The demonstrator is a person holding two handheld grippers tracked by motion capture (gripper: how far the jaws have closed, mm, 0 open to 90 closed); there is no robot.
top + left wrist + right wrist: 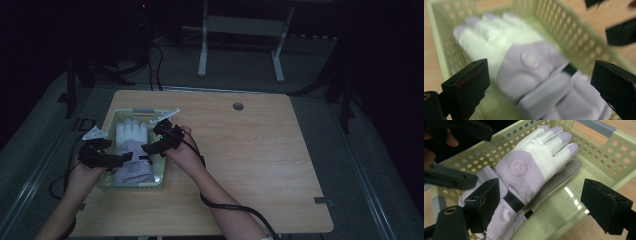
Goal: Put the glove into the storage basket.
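The lilac-and-white glove [529,172] lies flat in the pale green perforated basket [599,152], fingers toward the end with the grey handle, cuff toward the person. A 2nd, grey-palmed glove [564,173] seems to lie under it, its edge showing along one side; whether that is a separate glove or a folded part I cannot tell for sure. The basket sits at the left part of the wooden desk [260,150].

Both grippers hang over the cuff end of the basket. The left gripper [114,160] has its jaws spread wide, nothing between them, with the glove lying below and beyond the jaws in the left gripper view [534,75]. The right gripper [152,148] is likewise spread, its jaws standing to either side of the cuff and the basket floor in the right gripper view without pressing on anything.

Judging from this, the placing of the glove in the basket looks done: it rests fully inside the walls and neither gripper grips it. What seems left is only to draw the 2 hands away, unless the gloves need straightening.
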